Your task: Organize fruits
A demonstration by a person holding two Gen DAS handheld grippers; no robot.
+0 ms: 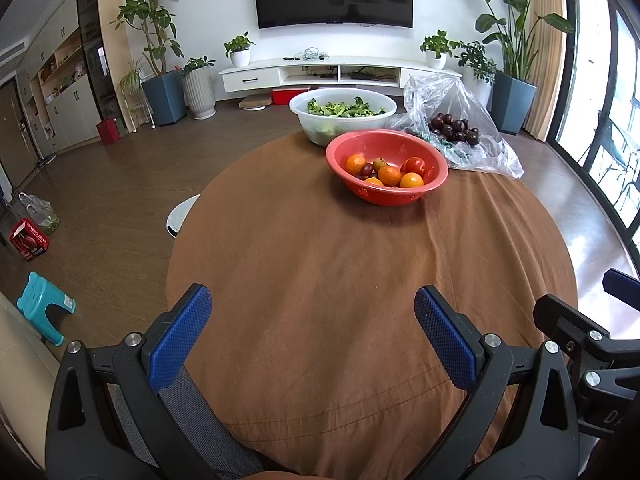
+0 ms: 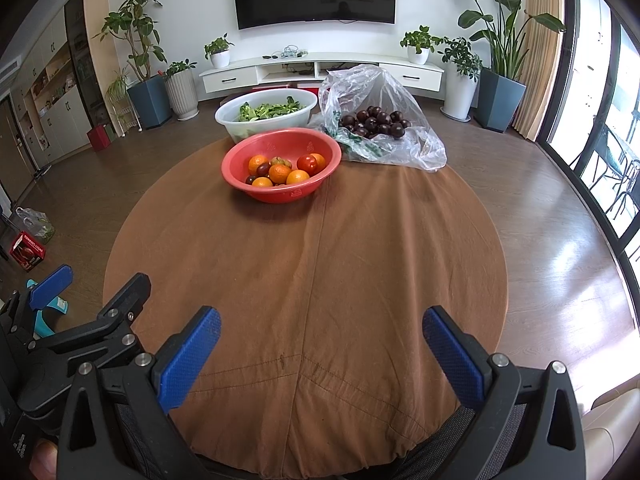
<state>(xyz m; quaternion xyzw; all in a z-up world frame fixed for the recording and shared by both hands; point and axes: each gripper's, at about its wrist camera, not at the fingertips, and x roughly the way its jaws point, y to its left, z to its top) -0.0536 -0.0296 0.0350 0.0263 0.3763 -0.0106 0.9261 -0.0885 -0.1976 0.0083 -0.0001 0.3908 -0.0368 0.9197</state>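
A red bowl stands at the far side of the round brown-clothed table. It holds several oranges, a red tomato and a few dark plums. To its right a clear plastic bag holds several dark plums. My left gripper is open and empty over the table's near edge. My right gripper is open and empty beside it, also far from the bowl.
A white basin of green vegetables stands behind the red bowl. Wooden floor surrounds the table, with a teal stool and a red box at the left. A TV cabinet and potted plants line the far wall.
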